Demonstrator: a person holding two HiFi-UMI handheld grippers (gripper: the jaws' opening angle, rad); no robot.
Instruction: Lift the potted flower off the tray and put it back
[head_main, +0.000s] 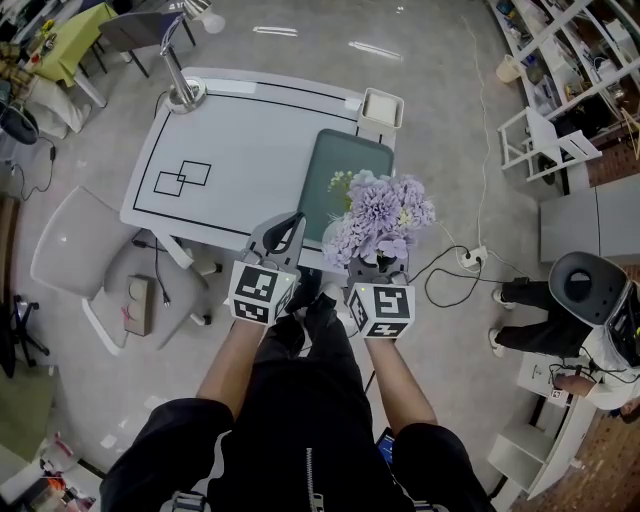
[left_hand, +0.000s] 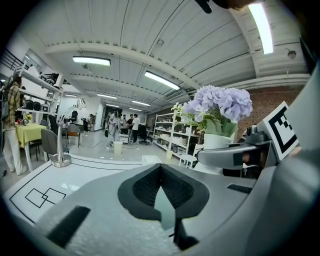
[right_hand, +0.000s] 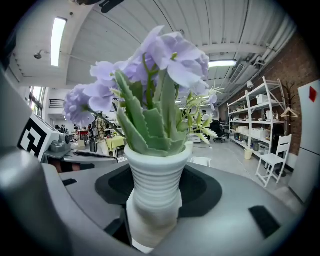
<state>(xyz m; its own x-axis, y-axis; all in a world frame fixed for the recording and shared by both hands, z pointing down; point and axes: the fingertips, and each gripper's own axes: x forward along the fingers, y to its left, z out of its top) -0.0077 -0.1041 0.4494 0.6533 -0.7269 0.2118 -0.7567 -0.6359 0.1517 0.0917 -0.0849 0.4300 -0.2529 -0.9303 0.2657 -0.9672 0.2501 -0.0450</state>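
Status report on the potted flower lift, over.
Right tool shut on potted flower, pot upright. Left tool shut, empty. Nothing blocking green tray.

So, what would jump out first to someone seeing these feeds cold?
The potted flower, purple blooms over a ribbed white pot, is gripped in the right claw and fills that claw's view. Beyond it in the head view lies the dark green tray on the white table, with the left claw closed and empty alongside.
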